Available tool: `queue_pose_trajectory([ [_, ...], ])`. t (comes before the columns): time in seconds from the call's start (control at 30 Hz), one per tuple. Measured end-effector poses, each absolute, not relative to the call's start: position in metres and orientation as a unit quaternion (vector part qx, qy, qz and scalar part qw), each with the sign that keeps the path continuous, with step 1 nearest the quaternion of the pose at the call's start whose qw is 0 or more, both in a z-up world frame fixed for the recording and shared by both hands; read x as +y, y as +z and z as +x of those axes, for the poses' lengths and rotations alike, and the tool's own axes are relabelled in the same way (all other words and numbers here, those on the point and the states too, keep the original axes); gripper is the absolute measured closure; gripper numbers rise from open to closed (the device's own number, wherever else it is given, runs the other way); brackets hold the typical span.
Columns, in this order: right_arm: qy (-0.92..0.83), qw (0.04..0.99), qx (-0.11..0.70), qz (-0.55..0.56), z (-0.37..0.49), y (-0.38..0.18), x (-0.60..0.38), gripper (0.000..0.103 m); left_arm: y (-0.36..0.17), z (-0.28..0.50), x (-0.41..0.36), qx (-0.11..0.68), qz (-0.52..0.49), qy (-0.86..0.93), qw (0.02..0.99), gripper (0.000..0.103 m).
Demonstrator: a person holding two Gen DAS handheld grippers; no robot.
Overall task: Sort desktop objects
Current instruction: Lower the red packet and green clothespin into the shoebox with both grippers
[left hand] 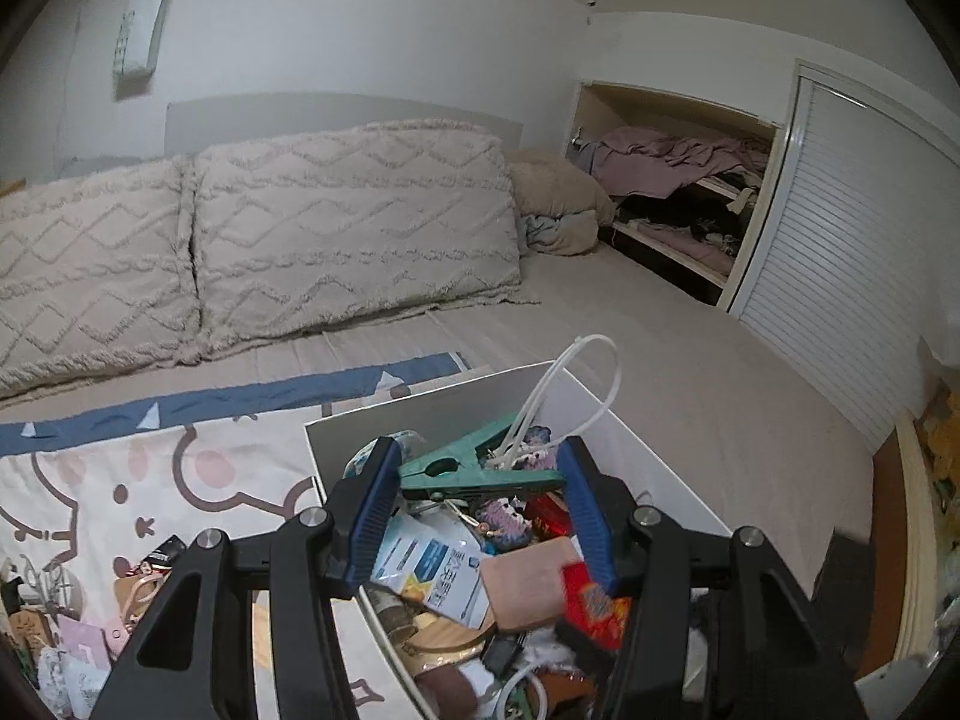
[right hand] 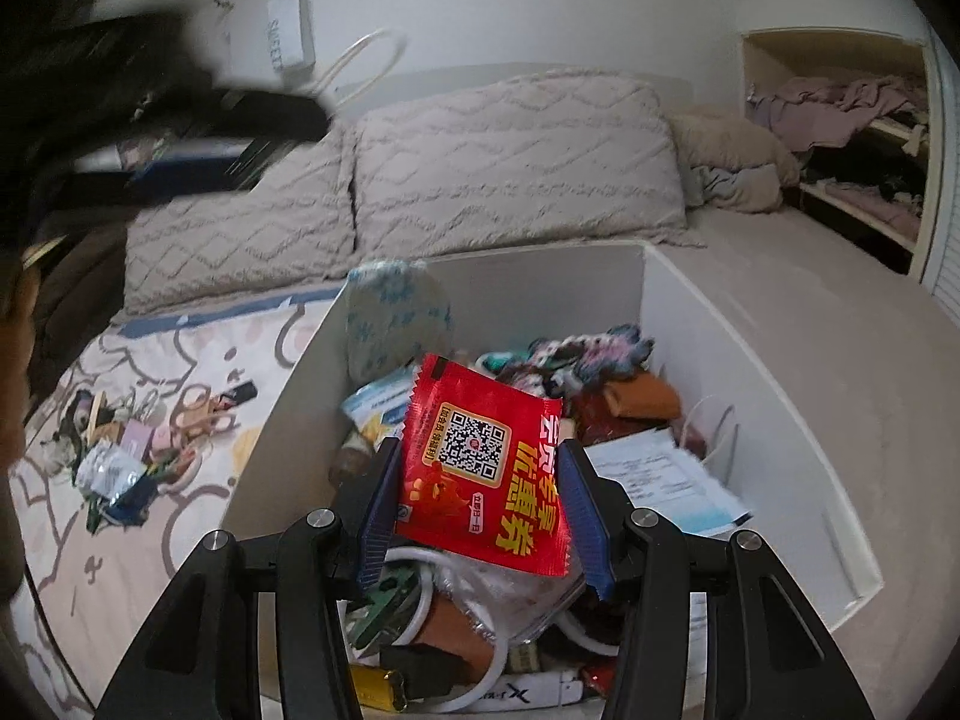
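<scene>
My left gripper (left hand: 480,450) is shut on a green plastic clip (left hand: 474,471) that lies crosswise between its blue pads. White cable ties (left hand: 591,372) loop upward from the clip. It hangs above a white box (left hand: 420,402) full of small items. My right gripper (right hand: 480,447) is shut on a red sachet (right hand: 480,468) with a QR code and yellow print, held over the same white box (right hand: 708,324). In the right wrist view the left gripper (right hand: 240,120) shows as a dark blur at upper left, with the white cable ties (right hand: 366,60) beside it.
The box stands on a bed with a cartoon blanket (right hand: 198,360). A pile of small objects (right hand: 132,444) lies on the blanket left of the box. Two beige pillows (left hand: 336,228) lean at the headboard. An open closet (left hand: 678,198) with clothes is at right.
</scene>
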State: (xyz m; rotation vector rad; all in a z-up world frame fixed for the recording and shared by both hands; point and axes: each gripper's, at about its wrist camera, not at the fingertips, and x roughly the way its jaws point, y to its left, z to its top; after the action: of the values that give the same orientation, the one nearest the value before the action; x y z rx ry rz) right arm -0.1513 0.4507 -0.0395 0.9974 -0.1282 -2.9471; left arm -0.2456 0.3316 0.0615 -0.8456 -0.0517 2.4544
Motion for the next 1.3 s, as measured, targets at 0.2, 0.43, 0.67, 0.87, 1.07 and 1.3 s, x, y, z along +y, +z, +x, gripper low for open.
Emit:
queue_pose_trajectory([
  [0.2,-0.942,0.032,-0.019,0.335,-0.151,-0.044,0.44,0.051,0.051,-0.266,0.348,-0.015,-0.351,0.898,0.266,0.049],
  [0.43,-0.934,0.05,-0.011,0.355,-0.149,-0.051,0.442,0.051,0.022,-0.287,0.371,-0.019,-0.418,0.873,0.252,0.049],
  [0.67,-0.931,0.056,-0.013,0.361,-0.146,-0.053,0.444,0.05,0.002,-0.291,0.388,0.001,-0.446,0.862,0.24,0.049],
  [0.87,-0.929,0.057,0.001,0.365,-0.142,-0.051,0.442,0.05,-0.014,-0.302,0.392,0.025,-0.471,0.854,0.219,0.049],
  [1.07,-0.926,0.048,0.018,0.375,-0.142,-0.051,0.438,0.028,-0.026,-0.308,0.392,0.05,-0.487,0.847,0.207,0.049],
  [1.3,-0.925,0.047,0.041,0.375,-0.134,-0.049,0.432,0.014,-0.039,-0.31,0.4,0.067,-0.505,0.835,0.206,0.049],
])
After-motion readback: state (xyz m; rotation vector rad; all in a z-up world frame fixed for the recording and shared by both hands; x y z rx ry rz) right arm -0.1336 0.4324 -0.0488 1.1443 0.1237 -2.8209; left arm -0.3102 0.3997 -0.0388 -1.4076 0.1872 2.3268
